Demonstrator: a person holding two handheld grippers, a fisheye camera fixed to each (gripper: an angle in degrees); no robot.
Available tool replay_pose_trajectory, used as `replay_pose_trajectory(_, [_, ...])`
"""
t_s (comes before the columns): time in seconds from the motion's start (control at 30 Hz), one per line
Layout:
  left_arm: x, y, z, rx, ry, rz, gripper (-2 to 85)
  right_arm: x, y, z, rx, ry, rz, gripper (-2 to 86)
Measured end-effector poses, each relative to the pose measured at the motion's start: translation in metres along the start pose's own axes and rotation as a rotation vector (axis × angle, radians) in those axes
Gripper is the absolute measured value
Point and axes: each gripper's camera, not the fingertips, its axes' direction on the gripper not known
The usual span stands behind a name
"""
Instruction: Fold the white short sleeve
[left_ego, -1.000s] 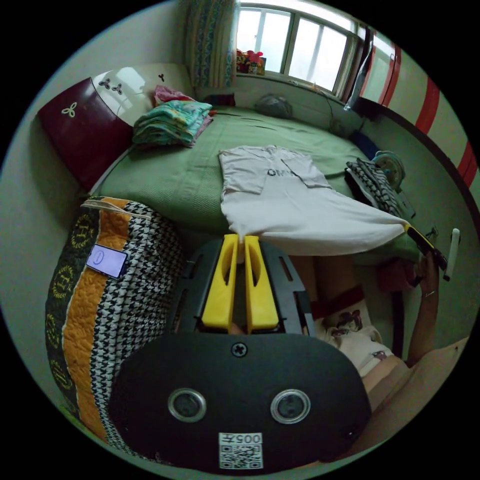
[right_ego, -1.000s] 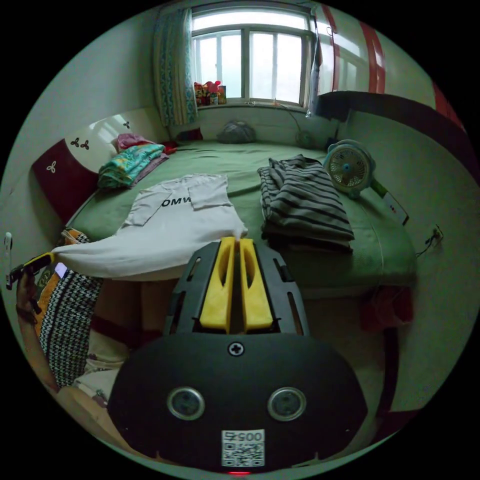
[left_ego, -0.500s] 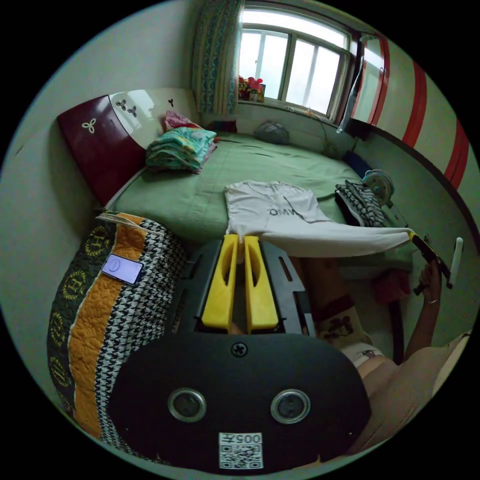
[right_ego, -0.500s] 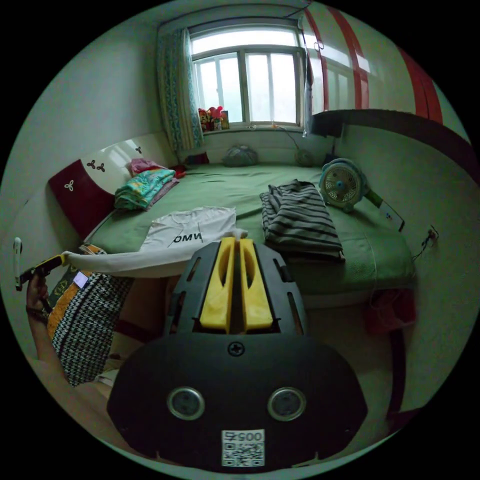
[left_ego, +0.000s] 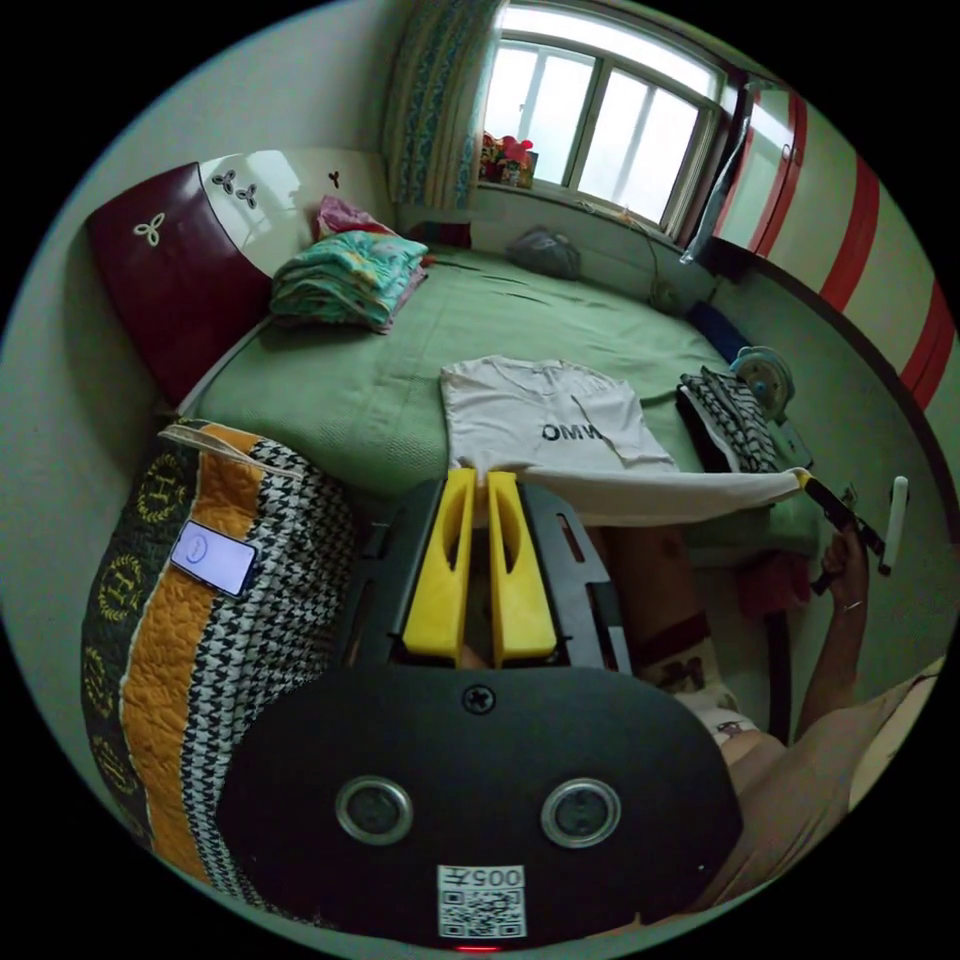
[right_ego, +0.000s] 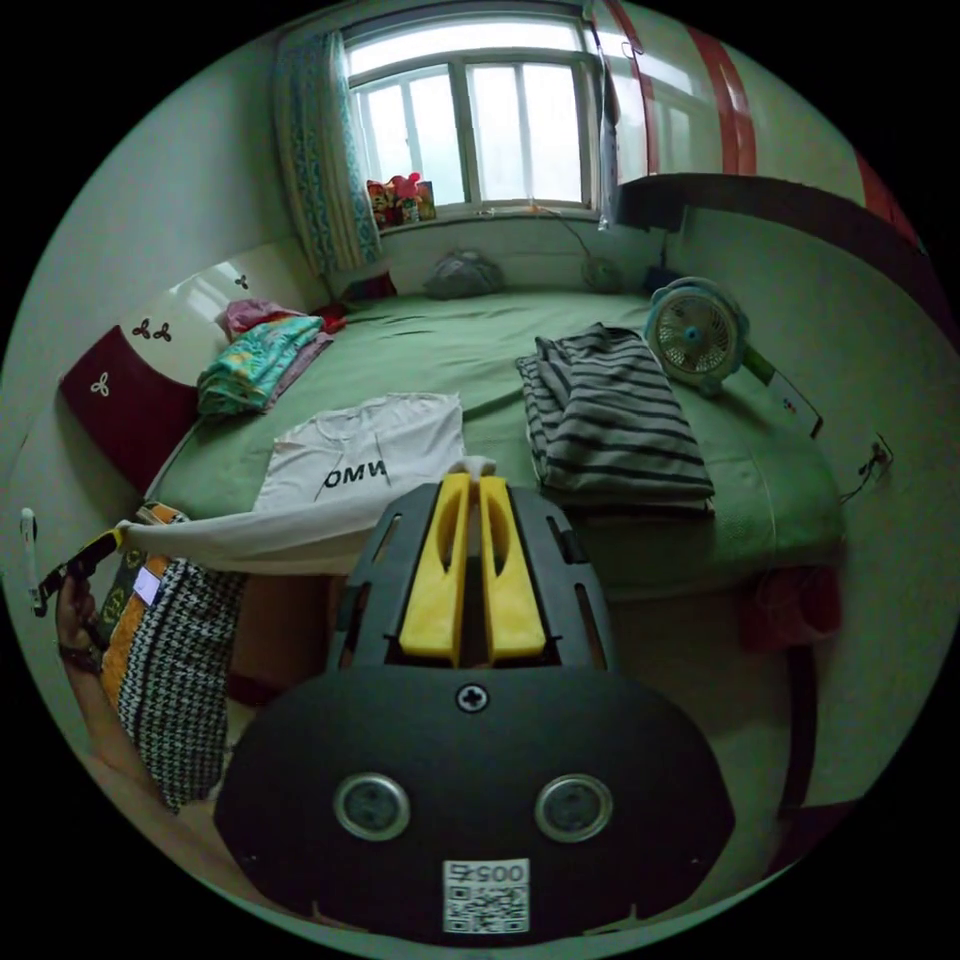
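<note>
The white short-sleeve shirt with dark lettering lies on the green bed, chest up, its bottom hem lifted off the bed edge and stretched taut. My left gripper is shut on one hem corner. My right gripper is shut on the other corner of the shirt. The right gripper also appears in the left gripper view, held by a hand at the far right. The left gripper appears at the far left of the right gripper view.
The green bed carries a folded colourful pile, a striped folded garment and a small fan. A houndstooth and orange bag with a phone on it stands by the bed. The person's legs are at the bed edge.
Both grippers have carried the hem up and toward the shirt's chest, so less of the lower shirt lies spread on the bed. Both stay shut on the hem corners.
</note>
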Motion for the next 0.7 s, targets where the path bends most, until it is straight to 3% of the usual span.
replay_pose_trajectory(0.3, [-0.012, -0.127, 0.084, 0.014, -0.041, 0.075, 2.4, -0.029, -0.104, 0.081, 0.006, 0.029, -0.042, -1.5])
replay_pose_trajectory(0.47, [-0.026, -0.21, 0.174, -0.062, -0.061, 0.078, 2.4, -0.062, -0.192, 0.184, -0.06, 0.098, -0.121, -1.4])
replay_pose_trajectory(0.6, [-0.039, -0.286, 0.288, -0.204, -0.111, 0.072, 3.0, -0.082, -0.249, 0.287, -0.166, 0.122, -0.142, -1.0])
replay_pose_trajectory(0.7, [-0.055, -0.325, 0.385, -0.429, 0.092, 0.037, 4.0, -0.093, -0.278, 0.378, -0.279, 0.124, -0.14, 2.0])
